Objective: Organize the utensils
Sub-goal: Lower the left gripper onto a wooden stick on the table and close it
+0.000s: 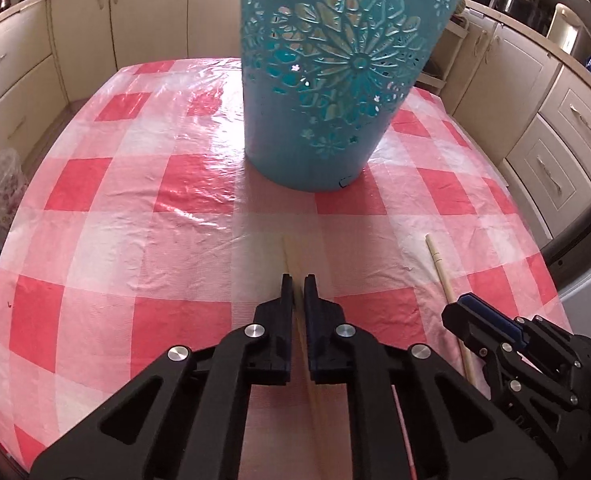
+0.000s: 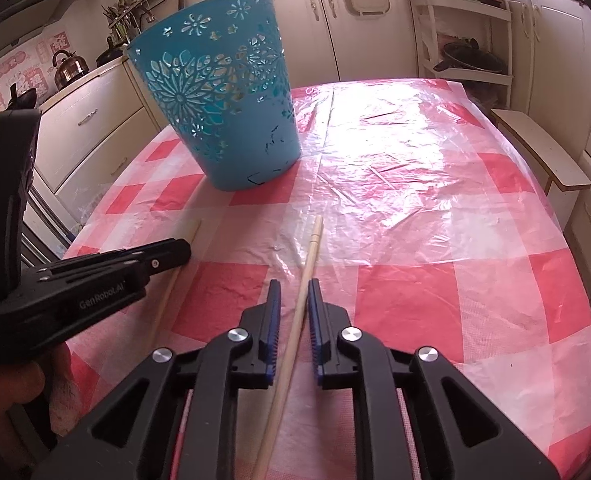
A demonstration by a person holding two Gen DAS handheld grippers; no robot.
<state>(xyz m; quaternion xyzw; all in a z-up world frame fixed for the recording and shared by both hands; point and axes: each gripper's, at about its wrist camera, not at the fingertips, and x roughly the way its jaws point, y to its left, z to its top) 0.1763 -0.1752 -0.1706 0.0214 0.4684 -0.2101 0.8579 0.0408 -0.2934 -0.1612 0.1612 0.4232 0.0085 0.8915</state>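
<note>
- Left claw (image 1: 298, 280) was pinched tight on one chopstick (image 1: 288, 254), low on the counter (image 1: 95, 208), presumably to lift it into the blue basket (image 1: 315, 120) just ahead.
- Right claw (image 2: 294, 286) sat slightly spread around the other chopstick (image 2: 310, 256), not squeezing it.
- Loads of open cloth to the right; the near counter edge ran close behind both claws.
</note>
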